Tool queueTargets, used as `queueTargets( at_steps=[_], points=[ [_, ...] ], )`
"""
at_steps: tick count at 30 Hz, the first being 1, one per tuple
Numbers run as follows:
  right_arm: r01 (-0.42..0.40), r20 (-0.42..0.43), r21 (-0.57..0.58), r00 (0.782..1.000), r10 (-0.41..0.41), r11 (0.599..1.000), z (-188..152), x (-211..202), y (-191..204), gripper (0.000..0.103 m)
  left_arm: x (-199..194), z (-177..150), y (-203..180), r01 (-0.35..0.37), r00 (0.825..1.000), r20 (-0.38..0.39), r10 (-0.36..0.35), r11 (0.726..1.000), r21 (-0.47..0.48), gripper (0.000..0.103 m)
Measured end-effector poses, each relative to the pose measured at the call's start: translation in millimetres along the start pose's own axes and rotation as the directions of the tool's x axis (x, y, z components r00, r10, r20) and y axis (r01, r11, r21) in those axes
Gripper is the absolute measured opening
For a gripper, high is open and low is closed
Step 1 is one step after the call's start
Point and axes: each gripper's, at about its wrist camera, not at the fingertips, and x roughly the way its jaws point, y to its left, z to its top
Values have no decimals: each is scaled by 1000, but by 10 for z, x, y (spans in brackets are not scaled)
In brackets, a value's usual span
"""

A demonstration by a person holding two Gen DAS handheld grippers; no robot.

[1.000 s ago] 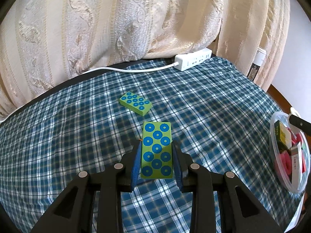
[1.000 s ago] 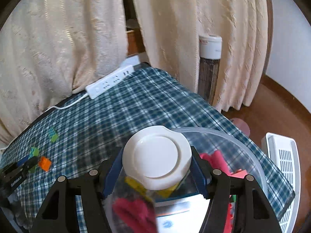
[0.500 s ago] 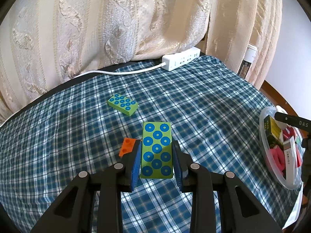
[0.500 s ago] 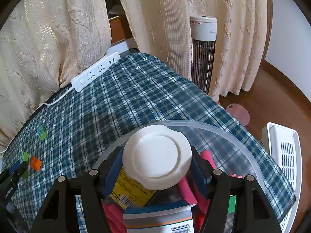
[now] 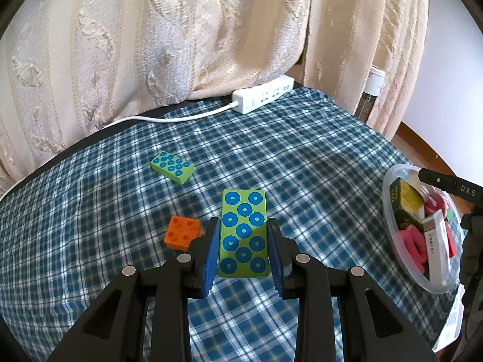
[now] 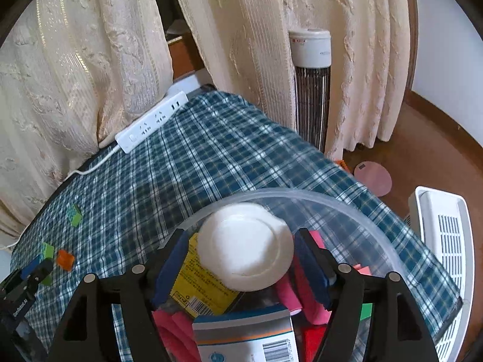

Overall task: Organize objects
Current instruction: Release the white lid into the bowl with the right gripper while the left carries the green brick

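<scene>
My left gripper (image 5: pixel 244 235) is shut on a long green block with blue dots (image 5: pixel 244 232) and holds it above the checked cloth. An orange brick (image 5: pixel 182 232) lies just left of it, and a second green dotted block (image 5: pixel 172 167) lies farther back. My right gripper (image 6: pixel 241 259) hangs over the clear plastic bowl (image 6: pixel 347 211). Its jaws stand a little apart from a blurred white round lid (image 6: pixel 246 246) between them. The bowl also shows at the right of the left wrist view (image 5: pixel 389 187), filled with pink pieces and small boxes.
A white power strip (image 5: pixel 262 96) with its cord lies at the table's back edge by the curtains. A tower heater (image 6: pixel 311 90) and a white appliance (image 6: pixel 443 241) stand on the floor beyond the right table edge. A pink disc (image 6: pixel 372 178) lies on the floor.
My left gripper has lifted back with the green block, uncovering the orange brick. My right gripper has lowered into the bowl, its jaws have spread, and the white lid now blurs between them.
</scene>
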Motion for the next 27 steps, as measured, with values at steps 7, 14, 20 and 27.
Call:
queueTargets(
  at_steps=[7, 14, 20, 27],
  points=[
    [-25, 56, 7, 998, 24, 1000, -60, -180, -30, 76, -49, 1, -212, 30, 1000, 0, -30, 999, 26, 31],
    [-45, 108, 25, 993, 42, 999, -158, -389, -117, 76, -53, -6, -478, 85, 996, -17, -84, 995, 52, 31],
    [-56, 141, 33, 989, 51, 998, -249, -536, -212, 76, -28, -33, -778, 141, 990, -39, -138, 986, 86, 31],
    [-73, 162, 60, 985, 62, 996, -342, -658, -412, 76, 7, -80, -1110, 195, 980, -66, -188, 974, 118, 31]
  ],
)
